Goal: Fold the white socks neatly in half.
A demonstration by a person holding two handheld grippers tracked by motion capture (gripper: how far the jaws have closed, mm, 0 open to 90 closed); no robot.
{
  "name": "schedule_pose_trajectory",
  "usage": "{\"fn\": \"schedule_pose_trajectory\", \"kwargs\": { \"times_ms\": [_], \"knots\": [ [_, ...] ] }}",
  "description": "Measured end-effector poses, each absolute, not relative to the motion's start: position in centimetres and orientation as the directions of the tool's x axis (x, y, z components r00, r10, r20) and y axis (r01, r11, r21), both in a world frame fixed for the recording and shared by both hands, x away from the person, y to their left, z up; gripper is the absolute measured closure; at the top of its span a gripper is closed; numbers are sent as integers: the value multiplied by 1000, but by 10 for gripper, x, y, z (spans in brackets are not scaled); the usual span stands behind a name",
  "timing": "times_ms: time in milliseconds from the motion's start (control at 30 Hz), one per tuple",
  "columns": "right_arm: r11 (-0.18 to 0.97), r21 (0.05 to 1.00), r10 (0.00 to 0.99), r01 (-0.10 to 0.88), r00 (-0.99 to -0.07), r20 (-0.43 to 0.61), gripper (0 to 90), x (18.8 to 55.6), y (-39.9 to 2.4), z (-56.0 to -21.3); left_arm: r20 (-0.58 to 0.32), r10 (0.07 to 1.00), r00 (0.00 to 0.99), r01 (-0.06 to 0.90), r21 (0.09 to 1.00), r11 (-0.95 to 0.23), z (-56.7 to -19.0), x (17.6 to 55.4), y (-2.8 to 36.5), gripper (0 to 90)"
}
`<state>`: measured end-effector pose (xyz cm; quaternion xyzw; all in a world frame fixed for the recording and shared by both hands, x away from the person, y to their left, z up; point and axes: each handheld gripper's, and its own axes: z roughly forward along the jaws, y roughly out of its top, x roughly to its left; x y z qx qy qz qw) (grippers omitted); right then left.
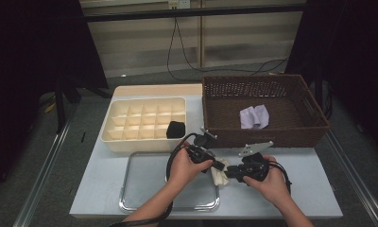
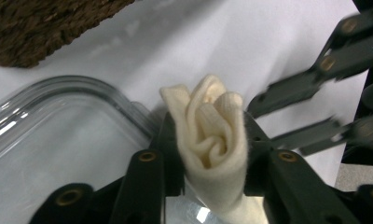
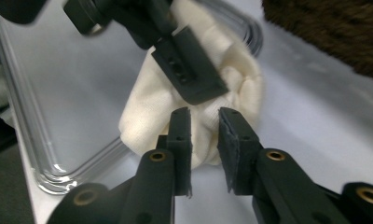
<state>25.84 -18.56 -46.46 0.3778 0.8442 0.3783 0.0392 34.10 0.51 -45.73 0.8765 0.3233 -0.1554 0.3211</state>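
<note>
Between the left claw's pads a rolled cream sock is pinched; just beside it the right claw is held narrow, gripping nothing, above the tabletop.

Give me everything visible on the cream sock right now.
The cream sock is soft knit cloth, rolled into a tight bundle with its folds spiralling at the end. It sits at the right edge of the clear tray, partly over its rim. The left gripper is shut on it, pads pressing both sides. The right gripper points at it, jaws slightly apart with no cloth between them.
</note>
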Motion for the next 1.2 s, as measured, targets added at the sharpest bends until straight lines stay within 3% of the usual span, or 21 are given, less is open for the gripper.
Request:
{"fn": "schedule_pose_trajectory", "kwargs": {
  "times_ms": [200, 467, 600, 833, 1067, 1200],
  "knots": [
    [430, 652, 676, 624, -701, 225, 827, 261, -187, -471, -453, 466, 760, 649, 504, -570, -447, 339, 18, 483],
    [442, 648, 671, 620, -708, 219, 842, 261, -184, -472, -480, 481, 734, 678, 488, -549, -447, 330, 45, 469],
    [441, 644, 675, 625, -704, 221, 842, 261, -183, -472, -501, 456, 736, 673, 463, -577, -454, 322, 46, 530],
    [440, 644, 675, 626, -704, 222, 838, 261, -183, -471, -529, 455, 716, 685, 409, -602, -456, 323, 37, 806],
    [427, 713, 656, 556, -733, 179, 836, 262, -183, -456, -561, 447, 696, 699, 389, -600, -453, 329, 38, 822],
    [453, 703, 645, 549, -746, 167, 850, 264, -170, -460, -574, 444, 688, 708, 401, -581, -451, 331, 37, 806]
  ]
}}
